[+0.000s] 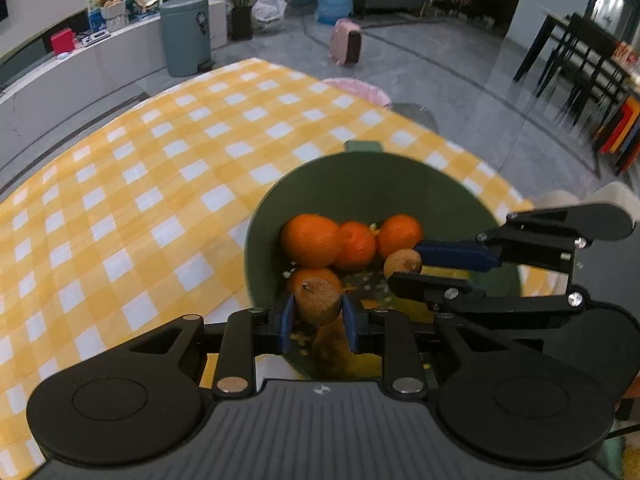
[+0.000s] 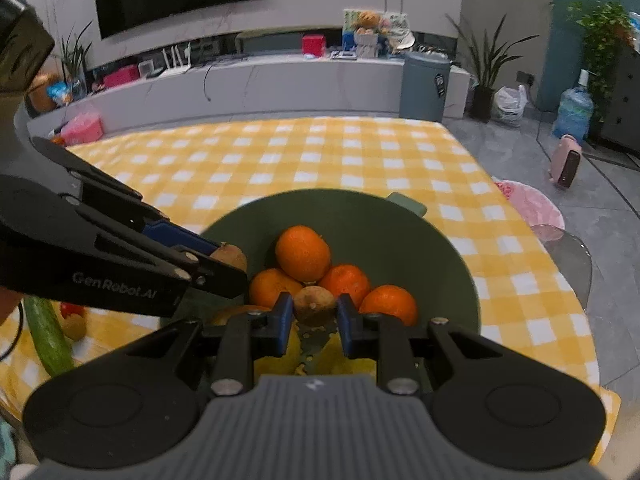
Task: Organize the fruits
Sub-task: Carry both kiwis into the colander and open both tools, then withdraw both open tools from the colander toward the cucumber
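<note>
Over the green bowl [image 2: 440, 248] on the checked tablecloth [image 1: 160, 184], I had both tongs angled down, each clamped on a small brown fruit so it could drop in with the rest. My left gripper [image 1: 319, 316] pinched one brown fruit [image 1: 319, 300] just above the oranges [image 1: 312, 240]; my right gripper [image 2: 315, 316] pinched another brown fruit [image 2: 315, 304] over the same pile. Both tools crowded the bowl mouth, close together, could bump. Off the bowl on the cloth lay a cucumber [image 2: 48, 336] and another small fruit [image 2: 75, 326], still unsorted. Grey bin [image 2: 424, 84] well behind, irrelevant.
</note>
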Motion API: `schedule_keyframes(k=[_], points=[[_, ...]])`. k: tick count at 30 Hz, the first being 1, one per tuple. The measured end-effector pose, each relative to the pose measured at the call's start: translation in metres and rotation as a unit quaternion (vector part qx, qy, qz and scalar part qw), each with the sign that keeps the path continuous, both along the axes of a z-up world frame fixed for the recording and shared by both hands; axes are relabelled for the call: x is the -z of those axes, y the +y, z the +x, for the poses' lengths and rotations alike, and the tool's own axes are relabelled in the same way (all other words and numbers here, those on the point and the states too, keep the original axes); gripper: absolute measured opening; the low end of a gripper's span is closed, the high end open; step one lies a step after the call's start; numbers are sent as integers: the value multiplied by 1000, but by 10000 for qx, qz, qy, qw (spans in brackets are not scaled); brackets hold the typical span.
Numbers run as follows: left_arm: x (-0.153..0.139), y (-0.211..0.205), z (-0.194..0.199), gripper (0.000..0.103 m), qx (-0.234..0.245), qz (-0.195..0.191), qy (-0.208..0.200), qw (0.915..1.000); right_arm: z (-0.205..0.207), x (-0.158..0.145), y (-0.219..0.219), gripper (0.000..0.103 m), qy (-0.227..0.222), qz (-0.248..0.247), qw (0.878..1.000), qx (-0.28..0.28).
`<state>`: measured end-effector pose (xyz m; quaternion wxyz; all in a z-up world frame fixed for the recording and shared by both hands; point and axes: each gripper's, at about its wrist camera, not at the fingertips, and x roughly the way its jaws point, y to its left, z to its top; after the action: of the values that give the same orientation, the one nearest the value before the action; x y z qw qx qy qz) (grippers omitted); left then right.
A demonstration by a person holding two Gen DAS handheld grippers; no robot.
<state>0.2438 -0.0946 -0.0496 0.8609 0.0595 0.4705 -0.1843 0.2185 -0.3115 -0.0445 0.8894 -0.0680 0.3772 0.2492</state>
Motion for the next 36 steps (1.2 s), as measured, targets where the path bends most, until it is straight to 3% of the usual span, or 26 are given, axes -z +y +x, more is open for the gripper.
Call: schedule_keyframes(k=[8, 20, 32, 34, 36], points=[[5, -5, 8, 29, 54, 297, 163, 9994, 19, 14, 9, 20, 181, -260, 9993, -200], [7, -13, 3, 30, 258, 562, -21, 9981, 18, 19, 16, 20, 205, -520, 9979, -315], [-3, -11, -5, 49, 224, 454, -220, 9985, 13, 5, 11, 21, 126, -637, 9976, -226], [-10, -11, -8, 52, 202, 414, -283, 9985, 10, -1, 8, 25, 59, -646, 9978, -158], [-16, -11, -10, 54, 207, 373, -358, 9984, 7, -8, 5, 34, -43, -668, 9977, -68]])
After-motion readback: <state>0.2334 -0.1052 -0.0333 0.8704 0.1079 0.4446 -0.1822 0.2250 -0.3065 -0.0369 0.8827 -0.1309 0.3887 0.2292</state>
